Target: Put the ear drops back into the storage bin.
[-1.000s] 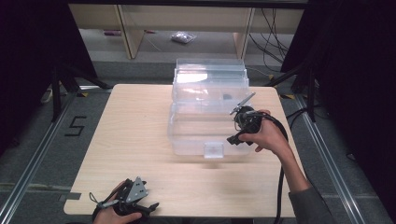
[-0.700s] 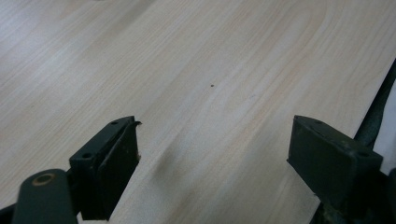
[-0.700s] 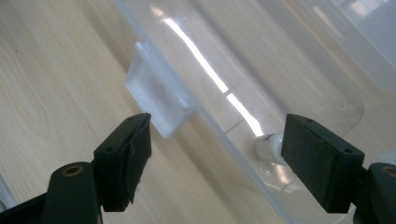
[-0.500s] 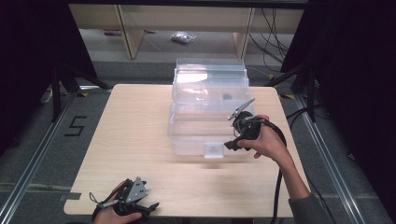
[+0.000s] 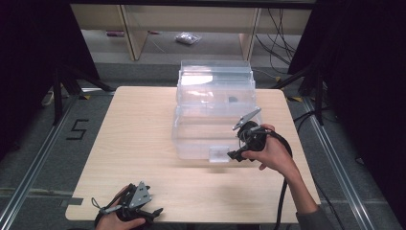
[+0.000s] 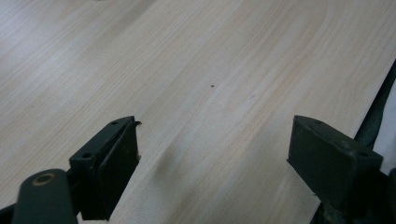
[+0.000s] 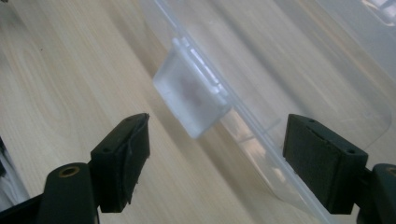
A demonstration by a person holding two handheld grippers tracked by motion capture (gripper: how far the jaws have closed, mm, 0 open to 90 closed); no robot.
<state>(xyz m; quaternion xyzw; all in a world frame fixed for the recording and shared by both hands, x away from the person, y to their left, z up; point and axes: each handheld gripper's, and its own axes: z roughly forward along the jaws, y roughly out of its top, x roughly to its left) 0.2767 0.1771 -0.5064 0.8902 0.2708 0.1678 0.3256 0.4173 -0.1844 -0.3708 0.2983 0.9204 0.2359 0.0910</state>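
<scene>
A clear plastic storage box [image 5: 214,112] with a lid stands on the middle of the wooden table [image 5: 139,139]. Its frosted front latch [image 5: 219,154] [image 7: 191,100] hangs at the near edge of the lid. My right gripper [image 5: 233,155] [image 7: 217,158] is open, just right of the latch, and in the right gripper view the latch lies ahead between the two jaws without touching them. My left gripper [image 5: 143,214] [image 6: 212,158] rests open at the table's near left edge, nothing but bare wood between its jaws.
A small dark object [image 5: 233,99] lies inside the box near the back. Beyond the table stands a low shelf [image 5: 143,28] with a small bag [image 5: 187,38] on the floor. A cable [image 5: 283,191] trails from the right gripper along the forearm.
The right gripper has dropped down and toward the near edge of the box, coming level with the front latch. The left gripper has stayed still.
</scene>
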